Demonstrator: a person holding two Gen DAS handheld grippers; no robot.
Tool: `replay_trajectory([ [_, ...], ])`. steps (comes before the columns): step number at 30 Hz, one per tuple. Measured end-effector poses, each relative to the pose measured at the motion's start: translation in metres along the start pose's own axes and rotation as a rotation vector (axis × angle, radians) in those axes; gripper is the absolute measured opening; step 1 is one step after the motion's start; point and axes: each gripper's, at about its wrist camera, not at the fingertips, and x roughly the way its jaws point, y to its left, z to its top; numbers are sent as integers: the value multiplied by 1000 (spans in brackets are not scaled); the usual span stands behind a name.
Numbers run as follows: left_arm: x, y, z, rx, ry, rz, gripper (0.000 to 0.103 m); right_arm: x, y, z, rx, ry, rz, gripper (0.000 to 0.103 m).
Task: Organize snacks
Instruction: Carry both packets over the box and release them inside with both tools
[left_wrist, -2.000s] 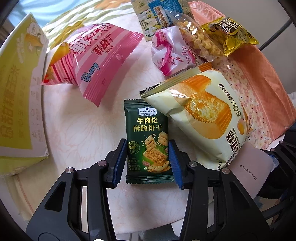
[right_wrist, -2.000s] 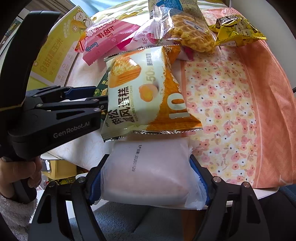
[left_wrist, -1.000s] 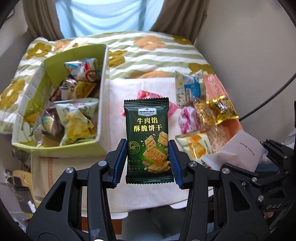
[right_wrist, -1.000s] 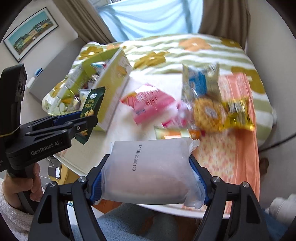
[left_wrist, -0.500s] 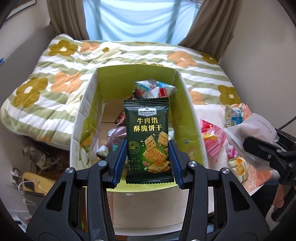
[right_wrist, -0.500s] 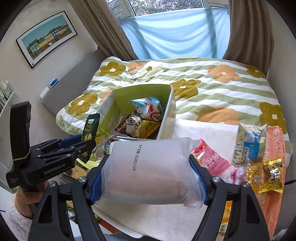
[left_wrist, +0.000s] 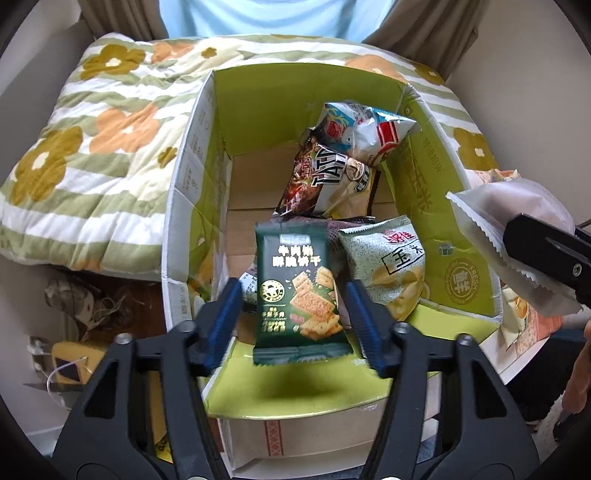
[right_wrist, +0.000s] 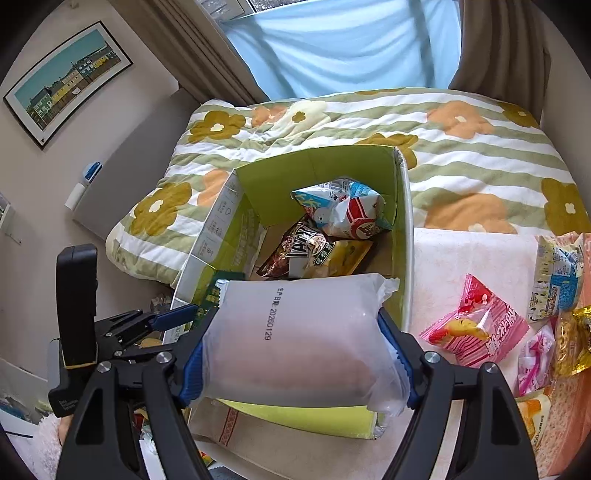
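Snacks fill the green box. In the left wrist view, a green cracker packet hangs tilted over the box's near end, between the spread fingers of the left claw, with a gap showing on each side. Behind it lie a pale green chip bag and a dark bag.

In the right wrist view, the right claw clamps a white frosted pouch above the box's near edge. A pink packet lies on the tabletop just right.
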Motion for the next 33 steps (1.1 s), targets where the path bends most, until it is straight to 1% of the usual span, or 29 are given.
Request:
replay_trajectory([
  [1,-1,1,-2,-4,-12,7,103,2,0,2,-2,3,-4,76],
  [3,-5,1,-7,-15,-37,9,103,5,-1,5,-4,8,-6,76],
  [5,-9,2,-10,-22,-35,14,103,9,-1,6,-18,18,-5,76],
  [9,-19,2,-17,-44,-51,75,103,19,0,4,-57,52,5,76],
  [13,-25,3,-20,-48,-66,92,103,28,3,1,-94,71,10,77],
  [18,-33,8,-19,-68,-93,96,103,25,7,4,-93,25,62,77],
  [21,-35,8,-18,-69,-105,91,103,20,10,8,-116,-3,51,77],
  [27,-34,7,-18,-59,-107,76,103,22,6,3,-79,8,48,77],
  [33,-42,5,-22,-39,-122,68,103,13,10,-2,-76,-8,28,77],
])
